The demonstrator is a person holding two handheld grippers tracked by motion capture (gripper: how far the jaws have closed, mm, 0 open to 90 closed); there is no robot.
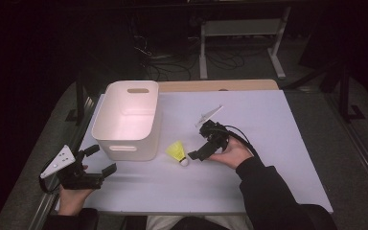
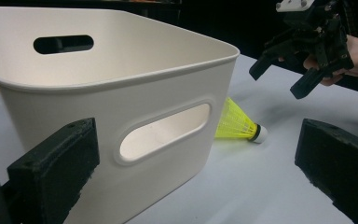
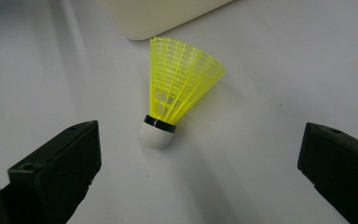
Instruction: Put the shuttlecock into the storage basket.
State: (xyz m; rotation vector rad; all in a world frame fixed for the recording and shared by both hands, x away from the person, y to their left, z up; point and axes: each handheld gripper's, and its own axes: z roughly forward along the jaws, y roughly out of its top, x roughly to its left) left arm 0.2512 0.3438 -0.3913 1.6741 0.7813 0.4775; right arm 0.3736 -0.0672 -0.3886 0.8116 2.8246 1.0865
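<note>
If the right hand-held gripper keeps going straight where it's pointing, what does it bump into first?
Most likely the yellow shuttlecock. The right hand-held gripper is open, and the shuttlecock lies on the table just ahead between its jaws, white tip nearest. The white bin sits behind it.

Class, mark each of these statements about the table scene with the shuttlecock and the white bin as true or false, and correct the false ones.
1. The yellow shuttlecock lies inside the white bin. False: it lies on the table beside the bin's front corner.
2. The right hand-held gripper is open, its jaws apart near the shuttlecock's white cork end. True.
3. The left hand-held gripper is shut on the bin's handle. False: it is open and holds nothing, near the bin's front left corner.
4. The bin has a slot handle in its near wall. True.
5. The shuttlecock stands upright on its cork. False: it lies on its side.
</note>
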